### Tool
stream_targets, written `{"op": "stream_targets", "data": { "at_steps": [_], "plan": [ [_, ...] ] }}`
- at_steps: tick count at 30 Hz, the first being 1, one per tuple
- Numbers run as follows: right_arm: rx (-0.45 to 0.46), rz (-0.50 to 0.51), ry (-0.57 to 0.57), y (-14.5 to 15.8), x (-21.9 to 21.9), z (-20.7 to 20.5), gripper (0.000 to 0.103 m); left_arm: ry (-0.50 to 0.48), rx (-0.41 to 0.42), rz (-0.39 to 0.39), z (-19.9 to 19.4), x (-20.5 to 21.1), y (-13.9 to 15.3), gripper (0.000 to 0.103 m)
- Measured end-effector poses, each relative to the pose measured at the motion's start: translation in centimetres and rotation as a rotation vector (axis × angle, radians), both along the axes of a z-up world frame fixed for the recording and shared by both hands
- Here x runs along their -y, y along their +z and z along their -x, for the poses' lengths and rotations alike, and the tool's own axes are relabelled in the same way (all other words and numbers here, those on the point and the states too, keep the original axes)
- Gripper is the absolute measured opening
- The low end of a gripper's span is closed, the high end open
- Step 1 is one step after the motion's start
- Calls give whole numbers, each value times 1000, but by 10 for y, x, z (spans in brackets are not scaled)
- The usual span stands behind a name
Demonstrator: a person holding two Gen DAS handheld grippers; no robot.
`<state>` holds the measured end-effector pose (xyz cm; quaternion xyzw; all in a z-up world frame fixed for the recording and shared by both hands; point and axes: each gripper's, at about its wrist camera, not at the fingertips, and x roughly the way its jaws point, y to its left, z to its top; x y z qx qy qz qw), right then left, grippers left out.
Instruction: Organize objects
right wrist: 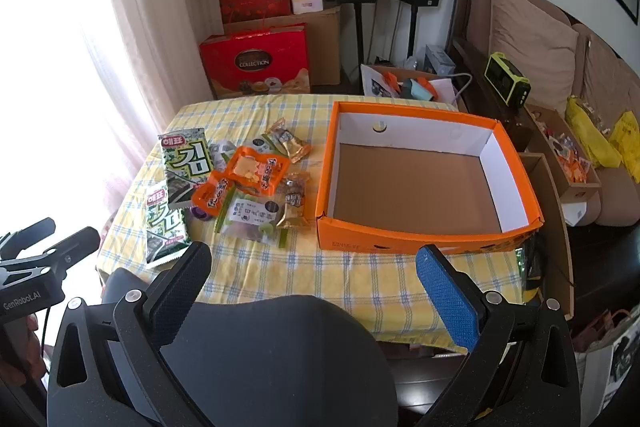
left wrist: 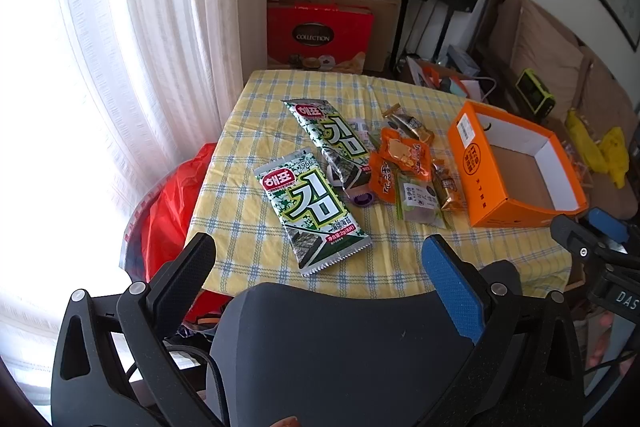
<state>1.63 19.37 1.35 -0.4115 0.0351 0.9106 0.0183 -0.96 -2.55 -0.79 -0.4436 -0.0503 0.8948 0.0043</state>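
The left gripper (left wrist: 318,255) hovers above the near edge of the table (left wrist: 400,251), jaws spread wide apart with nothing between them. The right gripper (right wrist: 314,263) hovers over the same near edge further right, jaws likewise wide apart and empty. Each gripper appears at the margin of the other's view.

The table carries a yellow-and-blue checked cloth. On its right side stands an open orange box (right wrist: 520,171) with white inner walls and a bare brown floor; nothing lies in it.

All snack items lie on the cloth to the left of the box:
- A near seaweed packet (left wrist: 310,213) lies flat, closest to the left gripper.
- A far seaweed packet (left wrist: 332,135) lies behind it, angled the same way.
- Two orange pouches (left wrist: 404,157) overlap in the middle of the pile, one resting partly on the other.
- A clear packet with green edges (left wrist: 420,203) lies just in front of the orange pouches.
- A gold-wrapped snack (left wrist: 450,191) lies just beside the box's left wall.
- A second gold-wrapped snack (left wrist: 408,125) lies at the far side of the pile.
- A small purple item (left wrist: 363,199) sits between the near seaweed packet and the orange pouches.

Red gift boxes (right wrist: 256,61) stand on the floor beyond the table.
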Motion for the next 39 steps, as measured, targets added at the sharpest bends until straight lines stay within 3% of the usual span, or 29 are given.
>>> {"op": "stream_targets", "data": {
  "at_steps": [9,13,18,22,31,39],
  "plan": [
    [-2,-16,6,0,2,3,103,13,-2,13,2,1,0,103],
    [-27,-72,11,-1,8,9,103,14,-6,7,7,8,-3,103],
    [-84,-122,141,-5,23,22,103,30,-30,-44,15,33,-6,103],
    [-75,-52,188,-7,28,37,103,9,-19,-162,24,54,-12,103],
    [-61,6,258,-7,40,75,103,-10,58,-213,42,70,-37,103],
    [-18,115,303,-7,36,109,103,48,96,-155,54,80,-55,103]
  ]
}}
